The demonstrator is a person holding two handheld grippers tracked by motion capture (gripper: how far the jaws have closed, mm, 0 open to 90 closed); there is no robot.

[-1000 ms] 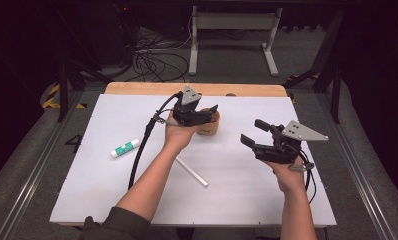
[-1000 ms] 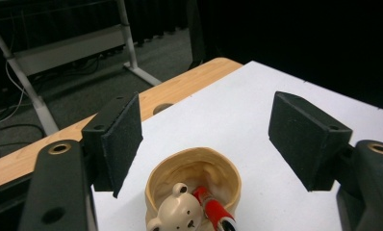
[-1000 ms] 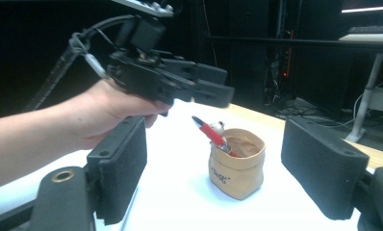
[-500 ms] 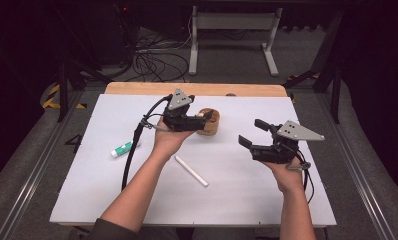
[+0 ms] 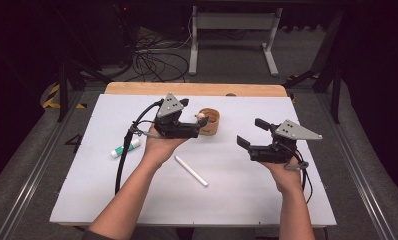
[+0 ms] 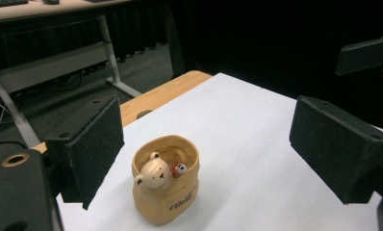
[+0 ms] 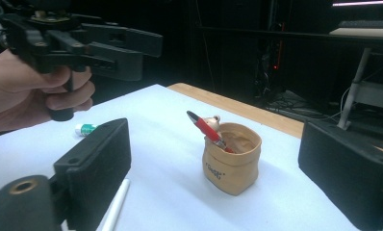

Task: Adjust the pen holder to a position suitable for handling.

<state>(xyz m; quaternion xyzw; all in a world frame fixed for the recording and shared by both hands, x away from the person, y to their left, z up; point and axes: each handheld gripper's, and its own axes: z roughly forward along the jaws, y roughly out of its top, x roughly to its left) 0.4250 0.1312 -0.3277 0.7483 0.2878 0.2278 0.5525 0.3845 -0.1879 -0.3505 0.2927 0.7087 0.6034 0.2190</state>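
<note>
Just beyond left tool (image 5: 201,126) (jaws apart): bear pot (image 5: 209,121).

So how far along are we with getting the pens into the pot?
Done: a red pen stands tilted in the bear pot. In hand: nothing; the left tool, near the pot, and the right tool have just been opening and both stand empty. Left: the white stick and the green-capped marker lie on the table.

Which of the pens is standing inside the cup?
The red pen leans in the bear cup; the white pen and green-capped one lie flat.
</note>
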